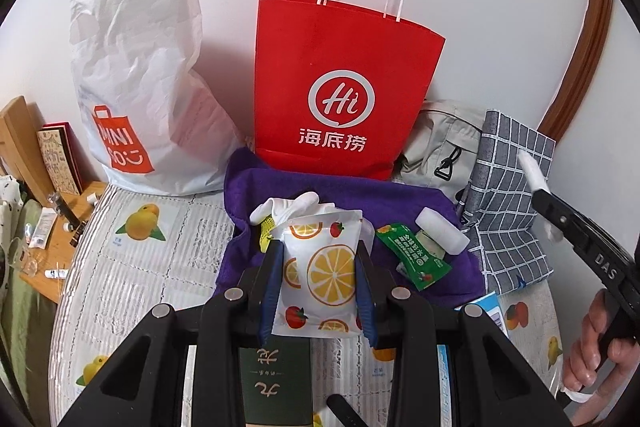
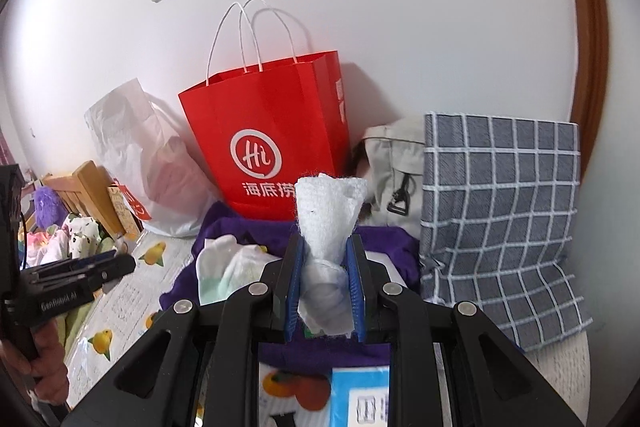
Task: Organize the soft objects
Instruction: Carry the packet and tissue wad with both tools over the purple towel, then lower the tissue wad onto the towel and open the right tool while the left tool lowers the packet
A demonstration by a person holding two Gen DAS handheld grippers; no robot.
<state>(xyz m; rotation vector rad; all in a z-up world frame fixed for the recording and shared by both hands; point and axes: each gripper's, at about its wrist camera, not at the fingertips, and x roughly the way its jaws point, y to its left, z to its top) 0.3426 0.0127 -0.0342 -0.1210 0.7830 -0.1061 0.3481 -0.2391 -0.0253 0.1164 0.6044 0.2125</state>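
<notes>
In the left wrist view my left gripper point(image 1: 320, 281) is shut on a white pouch printed with orange slices point(image 1: 320, 267), held above a purple towel point(image 1: 248, 187). On the towel lie a white sock point(image 1: 288, 207), a green sachet point(image 1: 416, 259) and a white foam roll point(image 1: 440, 231). In the right wrist view my right gripper point(image 2: 327, 279) is shut on a crumpled white foam sheet point(image 2: 328, 211) that sticks up between its blue pads. The right gripper point(image 1: 538, 189) also shows at the right edge of the left wrist view. The left gripper point(image 2: 116, 265) shows at the left of the right wrist view.
A red paper bag point(image 1: 340, 87) stands open against the wall. A white plastic shopping bag point(image 1: 132, 87) is to its left. A beige bag point(image 1: 440, 139) and a grey checked cloth point(image 1: 508, 195) are to its right. The fruit-print table cover point(image 1: 140, 267) ends at the left, with a wooden shelf point(image 1: 60, 227) below.
</notes>
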